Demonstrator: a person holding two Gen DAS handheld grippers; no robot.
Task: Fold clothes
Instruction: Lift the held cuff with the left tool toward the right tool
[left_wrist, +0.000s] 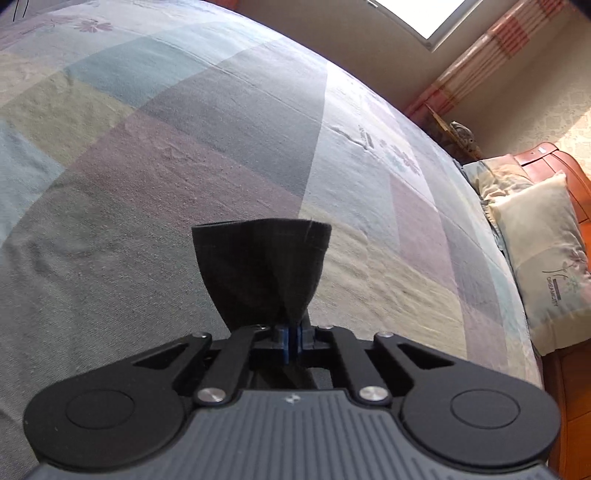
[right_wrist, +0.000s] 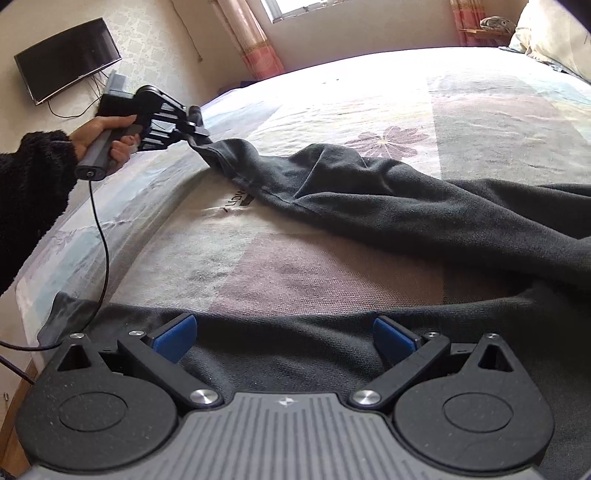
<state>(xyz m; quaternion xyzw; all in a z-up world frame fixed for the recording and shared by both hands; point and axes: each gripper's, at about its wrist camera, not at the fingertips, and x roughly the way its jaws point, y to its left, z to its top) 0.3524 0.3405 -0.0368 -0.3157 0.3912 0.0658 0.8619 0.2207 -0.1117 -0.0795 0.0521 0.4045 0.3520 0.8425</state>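
The garment (right_wrist: 406, 206) lies across the bed (right_wrist: 332, 273), pillows (left_wrist: 546, 251) at its right end.

Gripper: the black two-finger left gripper (left_wrist: 294, 341) fills the lower edge, its blue pads pressed together on cloth.
Garment: a dark charcoal knitted garment end (left_wrist: 260, 267) fans upward from the pinch, its hemmed edge open like a cuff (which part of the clothing it is cannot be told).
Bed cover: a pastel patchwork bed cover (left_wrist: 155, 155) with squares of mauve, grey, teal and beige spreads behind, part in shadow, part in sun.
Pillow: a cream pillow with a printed flower (left_wrist: 550, 254) lies at the right edge against an orange wooden headboard (left_wrist: 554, 162).
Window side: a pink-and-cream striped curtain (left_wrist: 491, 59) hangs beside a bright window (left_wrist: 424, 14).
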